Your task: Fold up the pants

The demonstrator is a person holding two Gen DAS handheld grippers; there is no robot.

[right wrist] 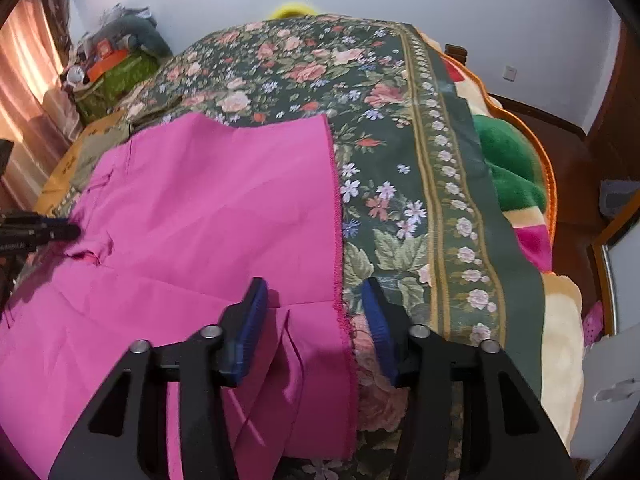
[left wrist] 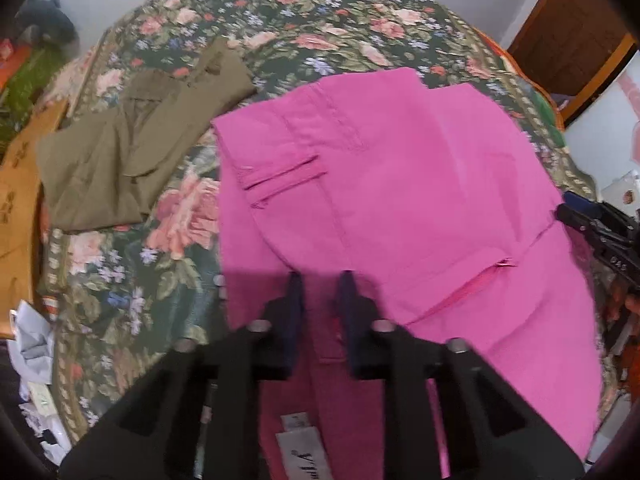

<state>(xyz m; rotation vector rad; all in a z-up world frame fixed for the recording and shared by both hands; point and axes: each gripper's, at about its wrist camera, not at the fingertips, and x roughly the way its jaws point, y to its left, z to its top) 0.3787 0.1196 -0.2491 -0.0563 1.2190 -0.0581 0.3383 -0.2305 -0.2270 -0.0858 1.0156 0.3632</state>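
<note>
Pants [left wrist: 400, 184], pink, lie spread on the floral bedspread [left wrist: 280, 20], waistband end nearest me. My left gripper [left wrist: 319, 284] stands over the waistband region with jaws narrowed to a slim gap; pink cloth shows between the pads, but I cannot tell whether they pinch it. My right gripper [right wrist: 316, 296] hangs with jaws parted, straddling the stitched hem edge, pads not pressing. A folded olive garment [left wrist: 132, 148] lies well apart at the left. Judged step: taking hold of the near edge for a fold. Next move calls for both grips secured on fabric, then an even lift.
</note>
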